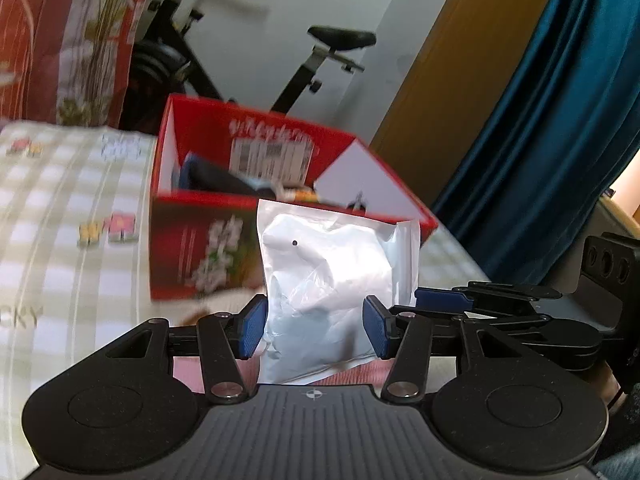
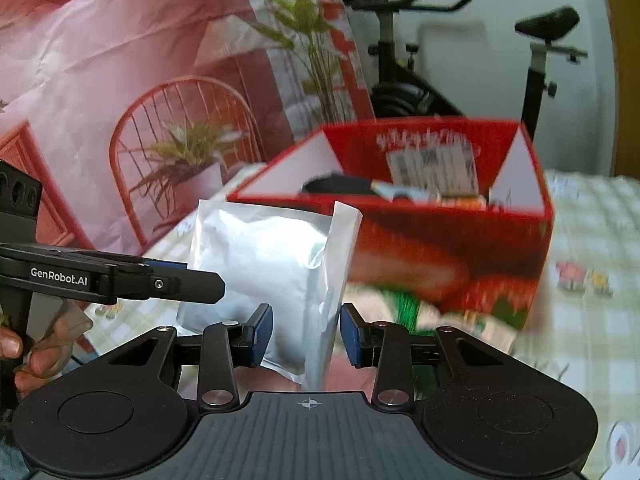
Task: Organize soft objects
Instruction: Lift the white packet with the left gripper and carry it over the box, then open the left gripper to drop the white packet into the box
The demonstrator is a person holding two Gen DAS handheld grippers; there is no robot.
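The left gripper (image 1: 316, 328) has its blue pads (image 1: 253, 330) pressed against the two sides of a white plastic pouch (image 1: 332, 280), which stands upright between them, puffy and crinkled, with a small dark dot near its top. The right gripper (image 2: 306, 334) reaches in from the other side; its pads (image 2: 262, 334) sit close on either side of the pouch's (image 2: 260, 272) sealed edge, but whether they actually pinch it or only bracket it cannot be told. In the left wrist view the right gripper's (image 1: 440, 298) dark fingers lie just beside the pouch's right edge, and in the right wrist view the left gripper (image 2: 188, 276), lettered GenRobot.AI, comes in from the left with the person's hand (image 2: 28, 348) on its handle. Just behind the pouch stands an open red box (image 1: 200, 256) with white inner flaps, holding dark and mixed items that are too blurred to name. The box rests on a checked cloth (image 1: 60, 208) printed with small flowers. Beyond it stand an exercise bike (image 1: 312, 60), a backdrop (image 2: 120, 60) printed with a red chair and plants, and a blue curtain (image 1: 560, 120).
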